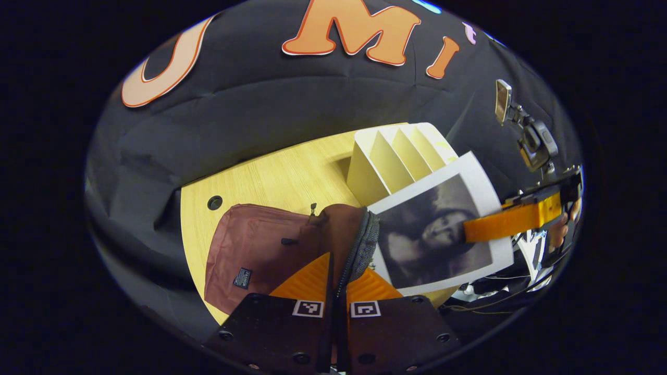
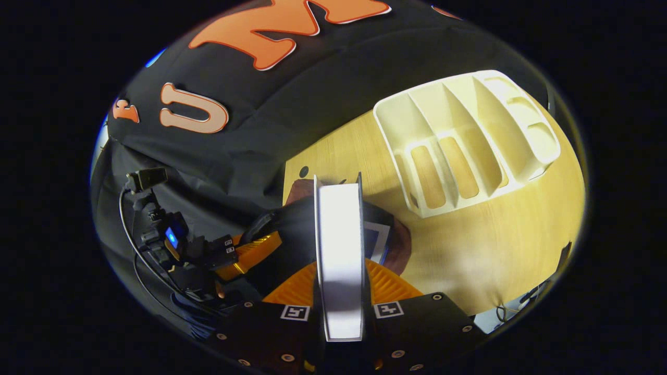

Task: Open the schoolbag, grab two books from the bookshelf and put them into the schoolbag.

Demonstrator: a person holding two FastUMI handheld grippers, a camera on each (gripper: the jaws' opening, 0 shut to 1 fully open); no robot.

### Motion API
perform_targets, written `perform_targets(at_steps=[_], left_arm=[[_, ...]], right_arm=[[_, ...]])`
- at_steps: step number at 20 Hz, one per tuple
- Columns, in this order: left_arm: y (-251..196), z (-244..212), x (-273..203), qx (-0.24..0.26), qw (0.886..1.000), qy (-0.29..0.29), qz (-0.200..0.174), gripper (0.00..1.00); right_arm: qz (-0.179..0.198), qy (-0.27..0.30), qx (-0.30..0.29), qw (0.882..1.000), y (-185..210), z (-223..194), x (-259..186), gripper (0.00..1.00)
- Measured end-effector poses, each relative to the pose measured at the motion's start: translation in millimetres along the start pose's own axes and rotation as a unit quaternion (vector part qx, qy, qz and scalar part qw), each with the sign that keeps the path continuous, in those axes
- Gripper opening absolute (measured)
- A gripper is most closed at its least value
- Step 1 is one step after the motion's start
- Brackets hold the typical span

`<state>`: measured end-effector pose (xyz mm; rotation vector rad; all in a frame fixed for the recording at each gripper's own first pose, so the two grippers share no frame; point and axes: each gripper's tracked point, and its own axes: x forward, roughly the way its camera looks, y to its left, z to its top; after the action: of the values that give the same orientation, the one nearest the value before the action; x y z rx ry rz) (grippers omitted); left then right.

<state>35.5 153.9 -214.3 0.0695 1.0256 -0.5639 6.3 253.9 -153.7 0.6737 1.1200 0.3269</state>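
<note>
A reddish-brown schoolbag (image 1: 255, 245) lies on the wooden table (image 1: 271, 177). My left gripper (image 1: 333, 271) is shut on the grey zippered edge of its opening and holds it up. A book (image 1: 437, 234) with a white border and a dark picture hangs at the bag's mouth, pinched by my right gripper (image 1: 484, 224). In the right gripper view that book (image 2: 338, 250) stands edge-on between my right gripper's (image 2: 341, 284) fingers, over the bag (image 2: 398, 250). The corner of another book (image 2: 378, 237) shows inside the bag. The cream bookshelf (image 2: 464, 140) has bare slots. The left gripper (image 2: 250, 250) is beside the bag.
The bookshelf (image 1: 391, 161) stands behind the bag, toward the table's far side. A small camera on a stand (image 1: 531, 140) and cables sit off the table's edge. A round hole (image 1: 214, 202) marks the tabletop near the bag. Bare wood lies in front of the shelf.
</note>
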Motion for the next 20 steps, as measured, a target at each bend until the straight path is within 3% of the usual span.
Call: perform_targets(at_steps=[5,9,12,20], left_arm=[[-1,2,-3,0.000,1.000,-0.003,-0.004,0.05],[-4,3,-2,0.001,1.000,-0.007,-0.011,0.05],[-14,5,-1,-0.004,0.999,-0.019,-0.033,0.05],[-32,0,-1,-0.017,0.998,-0.029,-0.055,0.05]], right_arm=[[0.036,0.005,0.027,0.999,-4,-15,49,0.30],[0.082,-0.005,0.081,0.993,-8,-23,80,0.30],[0.110,-0.016,0.105,0.988,-9,-22,97,0.30],[0.139,-0.020,0.128,0.982,-3,-37,151,0.30]])
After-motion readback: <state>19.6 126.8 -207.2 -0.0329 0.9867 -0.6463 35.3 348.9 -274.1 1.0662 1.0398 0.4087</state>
